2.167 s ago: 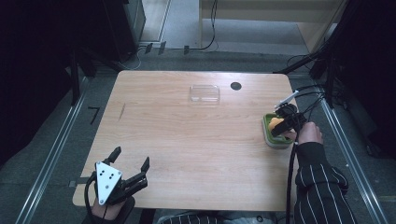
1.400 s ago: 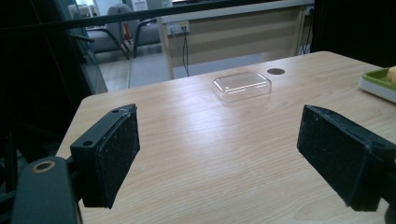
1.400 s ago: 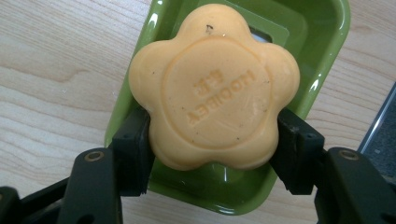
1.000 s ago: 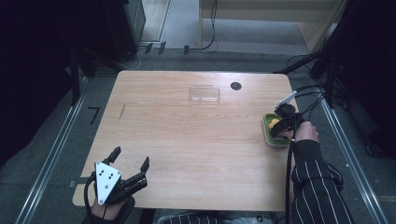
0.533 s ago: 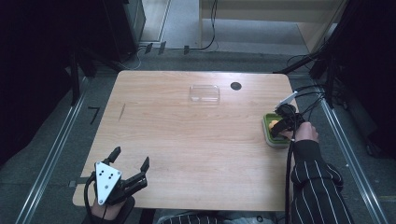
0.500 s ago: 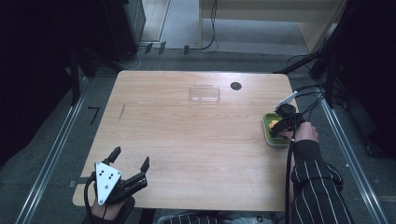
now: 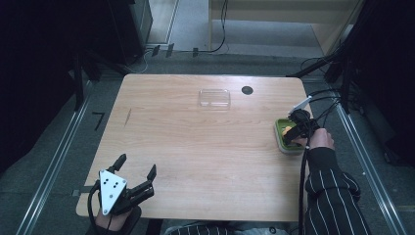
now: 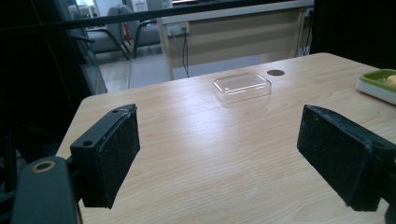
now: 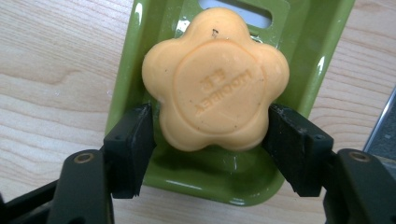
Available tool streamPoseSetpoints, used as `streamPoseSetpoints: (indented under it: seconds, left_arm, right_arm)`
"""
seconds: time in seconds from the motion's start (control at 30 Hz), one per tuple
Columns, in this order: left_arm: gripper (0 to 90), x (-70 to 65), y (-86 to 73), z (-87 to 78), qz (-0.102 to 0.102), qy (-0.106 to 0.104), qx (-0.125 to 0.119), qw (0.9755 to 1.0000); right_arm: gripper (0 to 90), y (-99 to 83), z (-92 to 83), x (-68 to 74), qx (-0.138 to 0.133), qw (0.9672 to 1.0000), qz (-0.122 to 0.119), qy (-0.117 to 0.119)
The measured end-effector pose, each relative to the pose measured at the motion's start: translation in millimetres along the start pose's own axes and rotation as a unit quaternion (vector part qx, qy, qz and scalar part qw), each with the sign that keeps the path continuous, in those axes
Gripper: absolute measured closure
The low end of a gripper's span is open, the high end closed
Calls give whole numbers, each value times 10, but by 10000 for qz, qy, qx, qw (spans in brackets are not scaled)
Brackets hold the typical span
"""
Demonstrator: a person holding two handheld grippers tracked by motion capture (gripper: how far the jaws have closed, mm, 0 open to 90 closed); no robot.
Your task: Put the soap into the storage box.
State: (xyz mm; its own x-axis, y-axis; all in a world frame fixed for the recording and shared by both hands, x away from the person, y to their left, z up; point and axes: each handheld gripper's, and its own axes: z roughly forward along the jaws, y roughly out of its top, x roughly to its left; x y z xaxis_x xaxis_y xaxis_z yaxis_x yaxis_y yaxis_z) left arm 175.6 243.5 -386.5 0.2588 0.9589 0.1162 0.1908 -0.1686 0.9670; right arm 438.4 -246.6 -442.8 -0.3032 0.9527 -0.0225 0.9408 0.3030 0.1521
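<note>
An orange flower-shaped soap (image 9: 215, 79) lies in a green soap dish (image 9: 317, 60) near the table's right edge (image 7: 281, 143). My right gripper (image 9: 210, 116) points down over the dish (image 7: 293, 132). Its jaws straddle the soap and have just been opening. The pads stand close to the soap's two sides without pressing on it. My left gripper (image 7: 137, 164) rests at the table's front left corner. It is open wide, with bare wood between its jaws (image 8: 218, 112).
A clear plastic box (image 7: 214, 97) sits at the back middle of the wooden table (image 7: 195, 147), also ahead of the left gripper (image 8: 241, 86). A dark round hole (image 7: 247, 90) is just right of it. Cables trail off the table's right edge.
</note>
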Motion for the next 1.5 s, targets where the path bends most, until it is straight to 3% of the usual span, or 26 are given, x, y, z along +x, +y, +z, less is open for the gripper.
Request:
streamPoseSetpoints:
  seconds: [0.4, 0.63, 1.27, 1.5]
  left_arm:
    - [136, 0, -1, -7, 28, 1, 15, 10000]
    - [136, 20, -9, -29, -24, 29, -8, 10000]
    - [136, 19, -7, -27, -13, 22, 5, 10000]
    - [136, 18, -7, -23, -16, 20, -1, 10000]
  right_arm:
    - [176, -104, -120, 86, -30, 9998, -180, 25]
    - [95, -238, -210, 179, -105, 9990, -414, 100]
    - [61, -566, -295, 501, -238, 9946, -999, 131]
    - [61, -725, -257, 632, -143, 9930, -1165, 100]
